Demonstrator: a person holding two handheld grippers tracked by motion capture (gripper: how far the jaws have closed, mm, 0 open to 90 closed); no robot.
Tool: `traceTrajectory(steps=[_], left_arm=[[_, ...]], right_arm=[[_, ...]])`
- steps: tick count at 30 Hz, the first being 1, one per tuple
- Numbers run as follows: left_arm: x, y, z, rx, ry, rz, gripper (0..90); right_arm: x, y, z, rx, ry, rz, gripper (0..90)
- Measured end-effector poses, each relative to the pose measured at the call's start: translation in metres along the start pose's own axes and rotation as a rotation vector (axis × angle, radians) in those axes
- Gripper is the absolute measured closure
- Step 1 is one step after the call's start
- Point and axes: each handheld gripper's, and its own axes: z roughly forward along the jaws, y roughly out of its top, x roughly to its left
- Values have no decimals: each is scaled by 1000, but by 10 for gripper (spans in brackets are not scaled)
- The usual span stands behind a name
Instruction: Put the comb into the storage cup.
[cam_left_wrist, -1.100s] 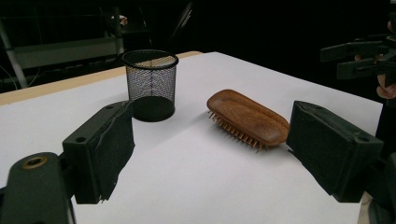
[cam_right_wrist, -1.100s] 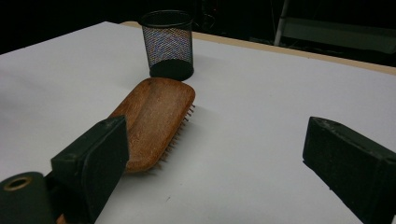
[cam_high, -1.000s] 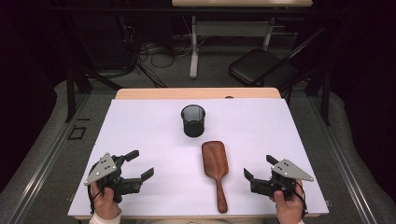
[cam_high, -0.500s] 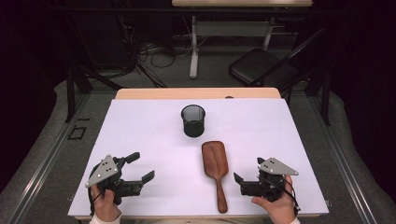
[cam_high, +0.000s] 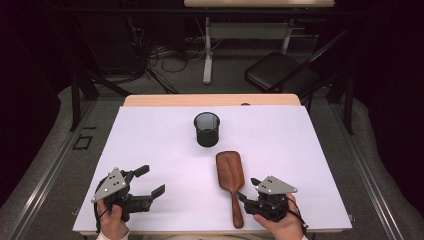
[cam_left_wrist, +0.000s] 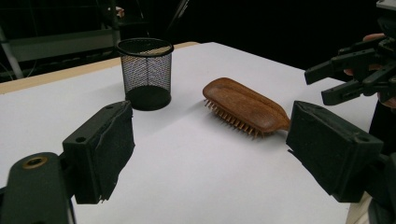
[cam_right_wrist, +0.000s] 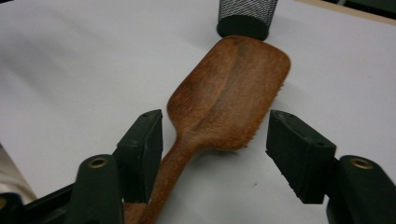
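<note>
A brown wooden hairbrush (cam_high: 230, 170) lies bristles down on the white table cover (cam_high: 310, 150), its handle pointing toward the person. My right gripper (cam_high: 246, 190) is at the handle from the right. In the right gripper view its jaws (cam_right_wrist: 215, 144) straddle the brush's neck (cam_right_wrist: 187, 144): the left pad is against or very near the handle, the right pad stands well clear. These jaws have just been closing. A black mesh cup (cam_high: 207, 129) stands upright beyond the brush. My left gripper (cam_high: 151, 180) rests open at the near left, nothing between its jaws (cam_left_wrist: 210, 154).
The wooden table edge (cam_high: 210, 100) runs behind the white cover. On the floor beyond are a dark chair (cam_high: 280, 75), a table leg (cam_high: 207, 55) and cables. In the left gripper view the right gripper (cam_left_wrist: 345, 79) appears at the far right, past the brush (cam_left_wrist: 243, 105) and cup (cam_left_wrist: 145, 70).
My right gripper has slid left across the cover to the brush handle and its jaws stand narrower. The left gripper, brush and cup have stayed put.
</note>
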Motion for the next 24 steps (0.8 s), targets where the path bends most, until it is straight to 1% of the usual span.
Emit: traceTrajectory(steps=[2, 4, 5, 9, 10, 11, 14, 18, 20, 21, 22, 23, 24], left_arm=[[-1, 0, -1, 3, 5, 2, 151], [-1, 0, -1, 4, 3, 2, 151], [-1, 0, -1, 4, 9, 2, 151], [0, -1, -1, 5, 2, -2, 151], [0, -1, 0, 6, 1, -3, 151], [0, -1, 0, 11, 4, -2, 151], [-1, -2, 0, 12, 5, 0, 151], [-1, -2, 1, 13, 5, -2, 151], [-1, -2, 1, 17, 4, -2, 151], [-1, -2, 1, 17, 4, -2, 151], [-1, -2, 1, 18, 3, -3, 151], [-1, -2, 2, 20, 5, -2, 151], [0, -2, 2, 19, -1, -2, 151]], right_arm=[[4, -1, 3, 1, 19, -1, 388], [8, -1, 6, 10, 24, -11, 413], [10, -1, 8, 18, 34, -11, 419], [15, -1, 13, 50, 56, -16, 444], [17, -2, 15, 50, 57, -20, 451], [18, -2, 15, 55, 59, -23, 482], [22, -4, 19, 67, 99, -28, 605], [26, -6, 24, 107, 140, -33, 708], [28, -7, 26, 123, 150, -44, 764], [28, -7, 26, 123, 150, -44, 764], [29, -8, 27, 131, 155, -52, 790], [30, -10, 29, 153, 156, -68, 842], [31, -10, 29, 160, 156, -68, 859]])
